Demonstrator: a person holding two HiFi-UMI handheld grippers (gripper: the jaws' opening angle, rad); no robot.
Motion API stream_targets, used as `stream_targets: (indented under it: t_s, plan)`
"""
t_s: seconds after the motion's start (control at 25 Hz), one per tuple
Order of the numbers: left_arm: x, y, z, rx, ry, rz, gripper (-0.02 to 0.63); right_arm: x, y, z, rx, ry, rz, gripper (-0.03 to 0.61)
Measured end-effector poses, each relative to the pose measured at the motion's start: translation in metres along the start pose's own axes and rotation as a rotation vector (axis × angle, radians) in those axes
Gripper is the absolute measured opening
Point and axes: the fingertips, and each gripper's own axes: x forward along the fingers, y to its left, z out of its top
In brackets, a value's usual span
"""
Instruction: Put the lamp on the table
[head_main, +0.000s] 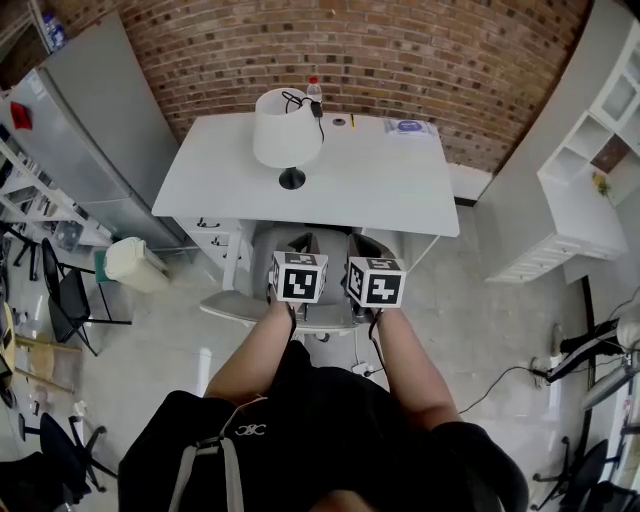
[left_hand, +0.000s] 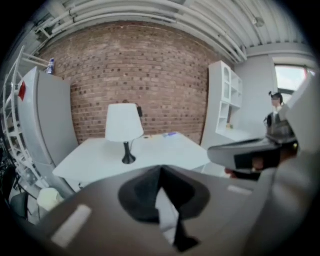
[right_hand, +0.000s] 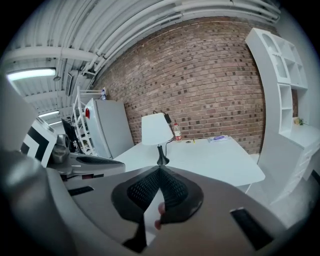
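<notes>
Left gripper and right gripper closed, empty; right's view shows bottle beside lamp; left's doesn't.

White-shaded lamp upright on white table

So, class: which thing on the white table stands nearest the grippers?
The white-shaded lamp on its black foot; the red-capped bottle and the flat blue item sit farther back, along the far edge.

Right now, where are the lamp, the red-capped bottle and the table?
lamp (head_main: 286, 138), head view, on its white shade.
bottle (head_main: 314, 93), head view, on its body under the red cap.
table (head_main: 385, 185), head view, on a bare part of its top.
</notes>
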Motion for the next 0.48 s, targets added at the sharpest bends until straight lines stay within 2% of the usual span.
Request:
stream_targets:
  t_s: [0.48]
  plan:
    - [0.007, -0.006, 0.002, -0.01, 0.014, -0.015, 0.0, 0.002, -0.008, 0.005, 0.0, -0.01, 0.004, -0.003]
